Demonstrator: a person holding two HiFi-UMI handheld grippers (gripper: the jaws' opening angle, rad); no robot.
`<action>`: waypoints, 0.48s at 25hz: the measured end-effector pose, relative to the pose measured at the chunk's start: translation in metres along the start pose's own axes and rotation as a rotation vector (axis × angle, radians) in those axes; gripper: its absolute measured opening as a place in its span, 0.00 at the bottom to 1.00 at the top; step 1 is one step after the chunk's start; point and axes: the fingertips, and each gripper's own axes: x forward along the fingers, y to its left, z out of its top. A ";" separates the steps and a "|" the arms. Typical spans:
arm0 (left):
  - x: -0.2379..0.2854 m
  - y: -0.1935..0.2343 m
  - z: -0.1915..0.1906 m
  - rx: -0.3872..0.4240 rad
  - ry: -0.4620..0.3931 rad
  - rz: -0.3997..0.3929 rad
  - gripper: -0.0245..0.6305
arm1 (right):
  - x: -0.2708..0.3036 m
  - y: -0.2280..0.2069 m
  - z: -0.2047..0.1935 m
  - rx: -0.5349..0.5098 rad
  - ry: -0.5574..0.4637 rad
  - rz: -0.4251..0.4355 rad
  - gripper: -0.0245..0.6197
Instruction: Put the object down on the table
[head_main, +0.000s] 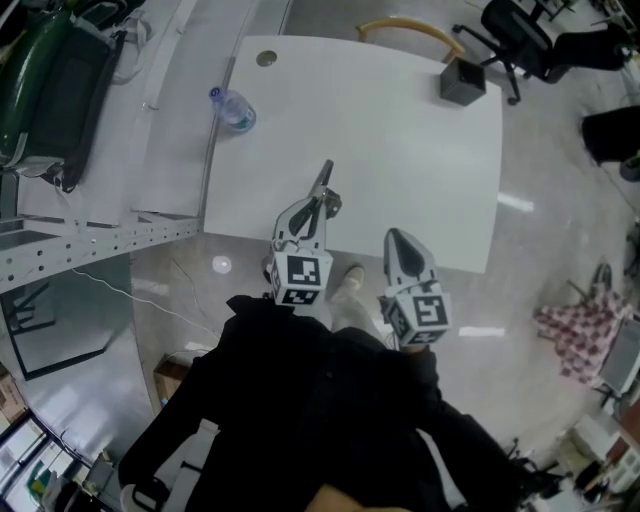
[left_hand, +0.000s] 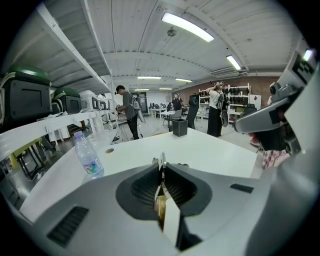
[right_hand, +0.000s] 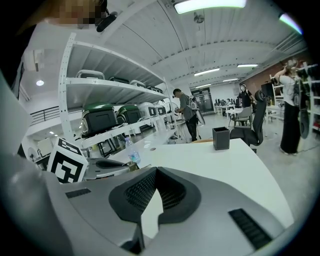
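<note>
Left gripper (head_main: 320, 203): we see it pinching a thin object (head_main: 326, 175) over the tabletop (head_main: 400, 130) edge.
Right gripper (head_main: 394, 238): pressed together, empty.

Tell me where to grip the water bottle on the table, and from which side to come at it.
Grip the water bottle around its clear body, below the cap, jaws level. It stands upright near the table's left edge, bare tabletop on its near side, so come from there. Probably use the right gripper: it's empty; the left gripper holds a thin object.
</note>
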 end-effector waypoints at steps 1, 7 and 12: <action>0.003 -0.001 -0.004 0.005 0.009 -0.001 0.09 | 0.001 -0.001 -0.003 0.004 0.002 -0.004 0.04; 0.020 0.002 -0.020 0.047 0.056 -0.003 0.09 | 0.007 -0.005 -0.016 0.014 0.019 -0.016 0.04; 0.036 0.001 -0.033 0.081 0.092 -0.009 0.09 | 0.012 -0.007 -0.021 0.021 0.032 -0.017 0.04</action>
